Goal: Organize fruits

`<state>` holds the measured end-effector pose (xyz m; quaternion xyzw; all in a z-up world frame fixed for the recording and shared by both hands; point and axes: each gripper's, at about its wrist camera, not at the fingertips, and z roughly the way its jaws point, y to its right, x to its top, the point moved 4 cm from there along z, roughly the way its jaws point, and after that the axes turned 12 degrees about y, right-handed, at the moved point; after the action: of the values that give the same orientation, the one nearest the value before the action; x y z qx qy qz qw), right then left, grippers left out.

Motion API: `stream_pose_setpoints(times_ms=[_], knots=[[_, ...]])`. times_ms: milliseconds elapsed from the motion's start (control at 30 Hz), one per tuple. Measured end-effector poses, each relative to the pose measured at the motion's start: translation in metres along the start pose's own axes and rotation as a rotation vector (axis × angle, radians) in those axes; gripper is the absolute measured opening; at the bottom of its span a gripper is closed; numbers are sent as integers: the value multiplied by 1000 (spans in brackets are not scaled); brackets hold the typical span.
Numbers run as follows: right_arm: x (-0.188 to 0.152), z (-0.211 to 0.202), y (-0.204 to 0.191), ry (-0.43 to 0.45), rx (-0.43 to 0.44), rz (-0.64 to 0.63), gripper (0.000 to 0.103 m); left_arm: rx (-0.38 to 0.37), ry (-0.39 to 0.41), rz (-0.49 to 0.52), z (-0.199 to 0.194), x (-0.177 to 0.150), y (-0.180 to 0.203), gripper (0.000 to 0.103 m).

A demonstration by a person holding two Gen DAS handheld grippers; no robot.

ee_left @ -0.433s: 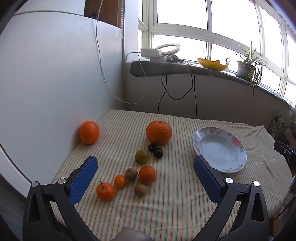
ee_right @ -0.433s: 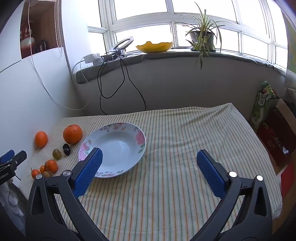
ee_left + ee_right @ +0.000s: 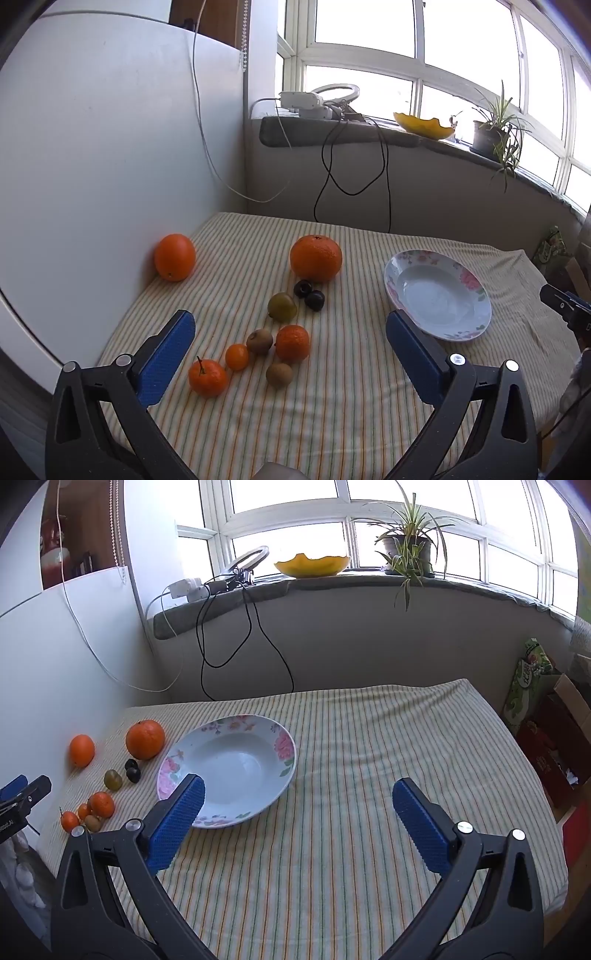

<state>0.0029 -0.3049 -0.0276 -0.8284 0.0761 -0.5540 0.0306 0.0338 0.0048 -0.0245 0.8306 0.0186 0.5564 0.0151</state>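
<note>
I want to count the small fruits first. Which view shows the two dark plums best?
The left wrist view: the two dark plums sit central and clearly separate. The right wrist view shows them tiny near the left edge.

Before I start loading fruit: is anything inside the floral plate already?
Nothing shows inside the floral plate; its basin is bare. The right gripper's left finger covers part of the near rim.

Home rm, striped tablecloth [image 3: 351, 812], windowsill plant [image 3: 408, 550], floral plate [image 3: 284, 746]
</note>
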Motion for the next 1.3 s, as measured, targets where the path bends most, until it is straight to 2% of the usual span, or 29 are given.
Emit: stream_pose_setpoints(times_ms=[1300], knots=[[-4, 1, 0, -6, 4, 16, 103, -27, -3, 8, -4, 2, 10, 102]])
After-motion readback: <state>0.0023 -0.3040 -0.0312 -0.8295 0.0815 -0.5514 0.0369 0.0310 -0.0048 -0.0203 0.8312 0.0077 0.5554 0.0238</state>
